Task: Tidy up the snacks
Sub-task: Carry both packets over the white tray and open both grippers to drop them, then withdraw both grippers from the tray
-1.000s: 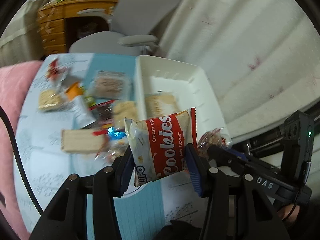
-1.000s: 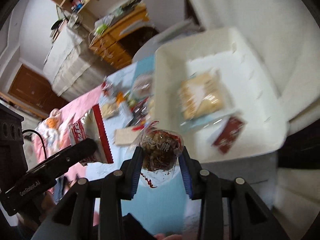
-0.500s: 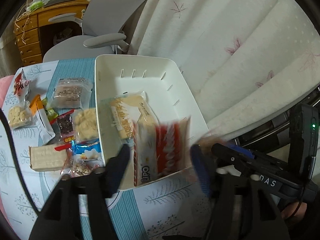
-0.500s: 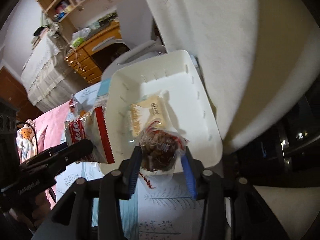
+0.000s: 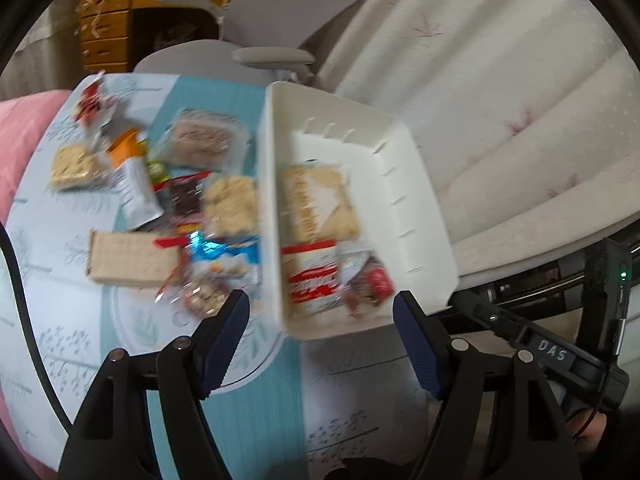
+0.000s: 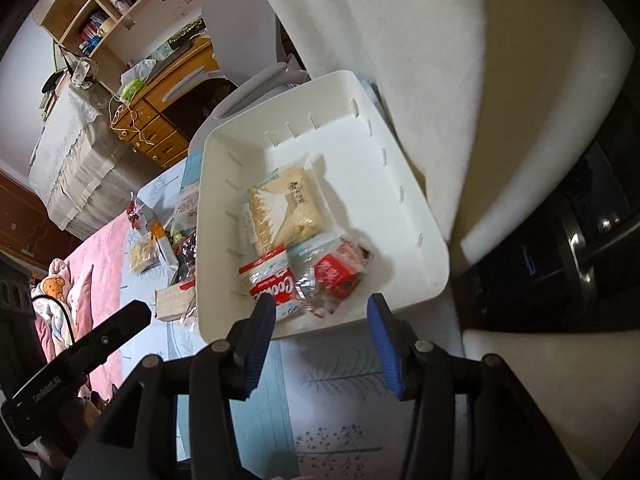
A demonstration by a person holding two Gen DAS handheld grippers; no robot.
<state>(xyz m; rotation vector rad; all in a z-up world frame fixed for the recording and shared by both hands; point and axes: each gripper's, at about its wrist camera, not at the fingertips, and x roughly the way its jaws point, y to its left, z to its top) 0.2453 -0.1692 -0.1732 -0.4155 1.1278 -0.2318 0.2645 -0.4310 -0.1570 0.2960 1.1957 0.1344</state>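
Bin (image 6: 400, 184) holds "Cookies" pack (image 6: 276, 284); left tongs (image 5: 320, 334), right tongs (image 6: 320, 336) just released, empty.

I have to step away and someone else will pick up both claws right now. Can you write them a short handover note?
Left claw: open and empty, jaws just opened; its red-and-white cookies pack now lies in the white bin.
Right claw: open and empty, jaws just opened; its clear bag of dark snacks lies beside the cookies.
Done: three packs in the bin, counting the pale cracker pack farther in.
Left: the loose snacks on the tablecloth beside the bin, among them the wafer pack and the orange-topped pouch.
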